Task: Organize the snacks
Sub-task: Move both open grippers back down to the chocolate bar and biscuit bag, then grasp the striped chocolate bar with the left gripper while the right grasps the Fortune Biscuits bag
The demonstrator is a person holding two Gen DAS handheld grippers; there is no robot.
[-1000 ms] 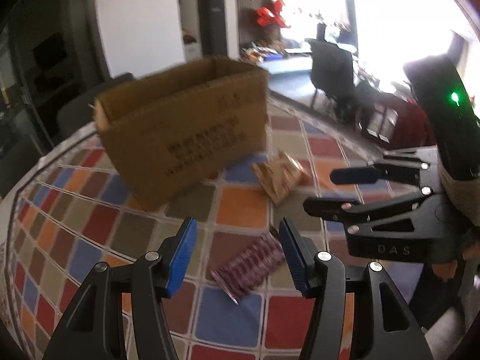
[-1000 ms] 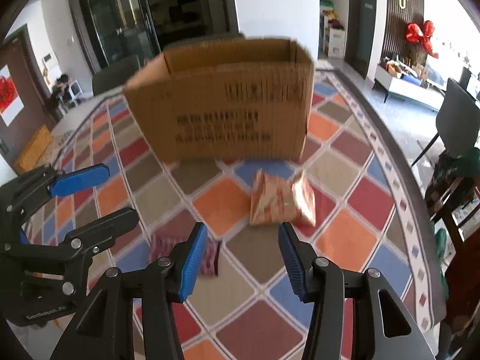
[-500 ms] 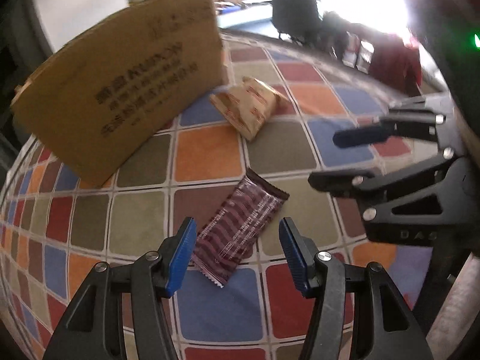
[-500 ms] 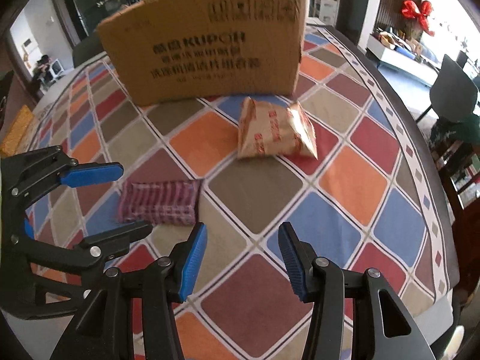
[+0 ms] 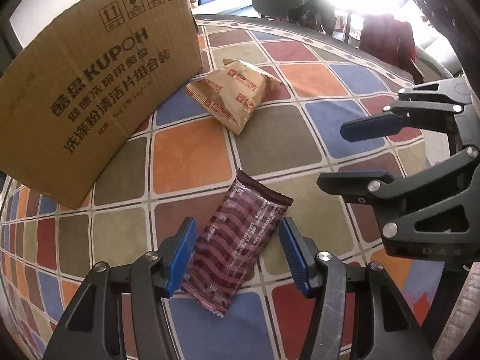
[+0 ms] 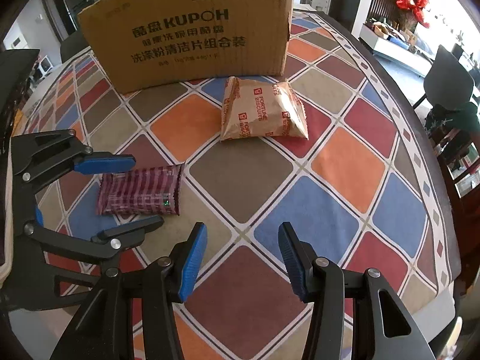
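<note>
right now the left gripper (image 5: pixel 237 255) sits w/ jaws apart, straddling the purple striped snack pack (image 5: pixel 237 240) lying flat on the tablecloth (image 5: pixel 192 162). best to drop low & pinch across its width, not the crimped end. right gripper (image 6: pixel 242 259) also apart, holding nothing. further back: fortune biscuits bag (image 6: pixel 259 111), then the cardboard box (image 6: pixel 195 33), prob the destination.

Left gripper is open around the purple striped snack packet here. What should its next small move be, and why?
Probably close the left gripper on the purple striped snack packet. Its blue fingers are open on either side of the packet, which lies flat on the checkered tablecloth. The brown cardboard box stands behind. The right gripper is open over bare cloth, short of the tan biscuit bag.
</note>
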